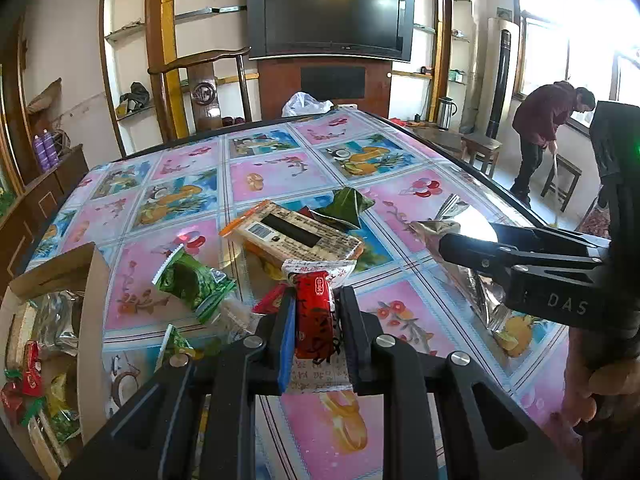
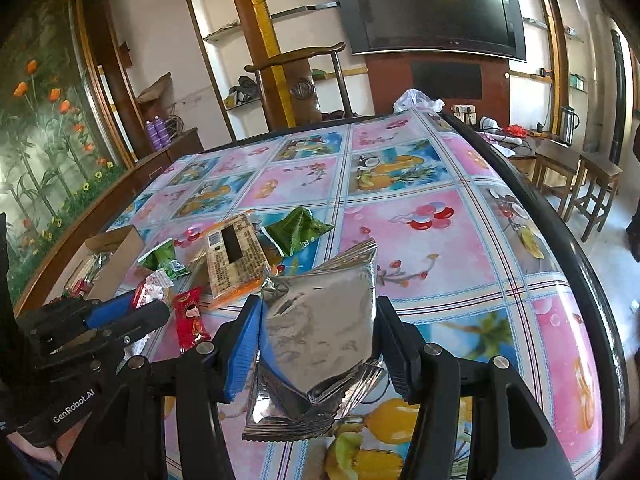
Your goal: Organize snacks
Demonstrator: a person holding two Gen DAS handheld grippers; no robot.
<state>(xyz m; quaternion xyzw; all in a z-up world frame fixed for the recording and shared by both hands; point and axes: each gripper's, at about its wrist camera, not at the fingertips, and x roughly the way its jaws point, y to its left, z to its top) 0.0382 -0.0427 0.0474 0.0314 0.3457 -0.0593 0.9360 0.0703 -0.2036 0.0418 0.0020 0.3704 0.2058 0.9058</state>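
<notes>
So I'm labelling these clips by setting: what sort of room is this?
Most likely a home living or dining room: a wall-mounted television between open shelves, a wooden chair, and a table under a fruit-print cloth.

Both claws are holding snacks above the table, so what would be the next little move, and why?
Probably carry the small red-and-white wrapped snack, pinched in the left gripper, over to the open cardboard box at the table's left; similar snacks already lie inside it.
</notes>
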